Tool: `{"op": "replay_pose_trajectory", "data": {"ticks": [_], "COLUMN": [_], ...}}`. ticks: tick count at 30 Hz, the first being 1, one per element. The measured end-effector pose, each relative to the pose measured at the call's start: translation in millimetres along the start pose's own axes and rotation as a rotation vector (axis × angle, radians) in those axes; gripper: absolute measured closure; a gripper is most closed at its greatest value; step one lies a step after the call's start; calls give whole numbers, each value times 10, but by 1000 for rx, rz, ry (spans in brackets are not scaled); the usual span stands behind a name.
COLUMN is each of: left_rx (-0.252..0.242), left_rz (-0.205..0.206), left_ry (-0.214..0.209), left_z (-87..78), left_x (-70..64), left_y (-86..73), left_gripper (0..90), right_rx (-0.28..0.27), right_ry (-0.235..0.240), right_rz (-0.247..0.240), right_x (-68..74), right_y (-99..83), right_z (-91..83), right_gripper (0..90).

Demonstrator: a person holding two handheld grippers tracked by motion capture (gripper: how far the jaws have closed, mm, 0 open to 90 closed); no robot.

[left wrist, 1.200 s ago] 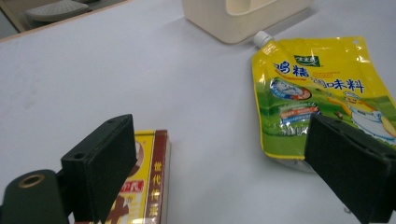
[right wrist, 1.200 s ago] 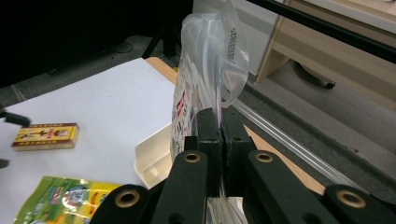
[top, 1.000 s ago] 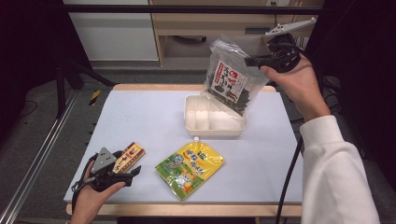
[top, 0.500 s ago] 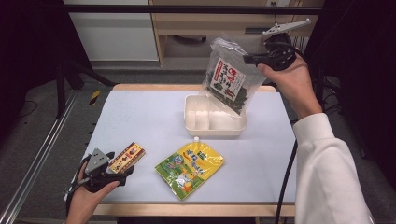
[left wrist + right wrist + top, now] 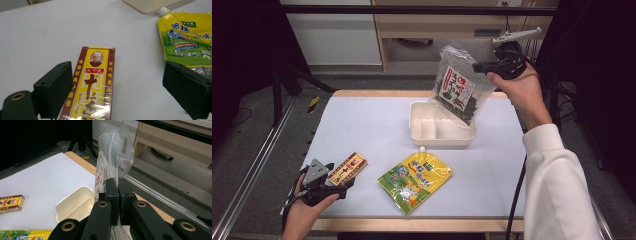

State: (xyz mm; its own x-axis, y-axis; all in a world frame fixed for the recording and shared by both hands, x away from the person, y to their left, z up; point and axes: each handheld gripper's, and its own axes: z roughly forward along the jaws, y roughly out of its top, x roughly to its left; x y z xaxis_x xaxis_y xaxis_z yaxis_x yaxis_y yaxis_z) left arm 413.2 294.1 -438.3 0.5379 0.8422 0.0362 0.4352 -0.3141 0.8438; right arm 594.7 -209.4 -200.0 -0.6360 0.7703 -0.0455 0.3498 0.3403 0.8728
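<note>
The right gripper [image 5: 484, 65] hangs in the upper right of the high view, its fingers pinching the clear top edge of the seaweed bag [image 5: 458, 87], which dangles with its lower corner over the far right part of the cream tray [image 5: 439, 137]. To land the bag well, I judge it best lowered straight down, its base centred over a compartment, and released only once the base rests on the tray floor, so it does not tip over the rim.

Low at the left of that view, the left gripper [image 5: 341, 181] sits on the white table [image 5: 367, 125] with its fingers spread on either side of the spice box [image 5: 348, 168], not yet gripping it. It should close squarely on the box's long sides. The yellow pouch [image 5: 415, 180] lies just right of it.

The right gripper view shows the two fingers [image 5: 112, 195] pressed flat together on the plastic, a grip the high view leaves too small to judge. The left gripper view shows a gap between box [image 5: 91, 85] and right finger [image 5: 186, 90], while the left finger lies close beside the box; the high view alone gives the bag's place over the tray.
</note>
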Motion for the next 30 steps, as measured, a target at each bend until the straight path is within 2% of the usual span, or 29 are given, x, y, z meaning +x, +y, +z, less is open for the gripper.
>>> {"op": "replay_pose_trajectory", "data": {"ticks": [9,12,19,30], "left_rx": [3,3,4,6], "left_rz": [9,9,9,8], "left_ry": [-4,-3,-4,-9], "left_z": [2,1,2,7], "left_x": [-1,0,-3,-14], "left_y": [3,2,2,1], "left_gripper": [95,96,96,96], "right_rx": [15,21,33,21], "right_ry": [-14,-39,-42,-53], "right_rz": [18,25,35,55], "right_x": [-41,-57,-67,-128], "right_y": [-90,-120,-171,-251], "right_z": [73,96,135,140], "right_gripper": [891,890,890,890]}}
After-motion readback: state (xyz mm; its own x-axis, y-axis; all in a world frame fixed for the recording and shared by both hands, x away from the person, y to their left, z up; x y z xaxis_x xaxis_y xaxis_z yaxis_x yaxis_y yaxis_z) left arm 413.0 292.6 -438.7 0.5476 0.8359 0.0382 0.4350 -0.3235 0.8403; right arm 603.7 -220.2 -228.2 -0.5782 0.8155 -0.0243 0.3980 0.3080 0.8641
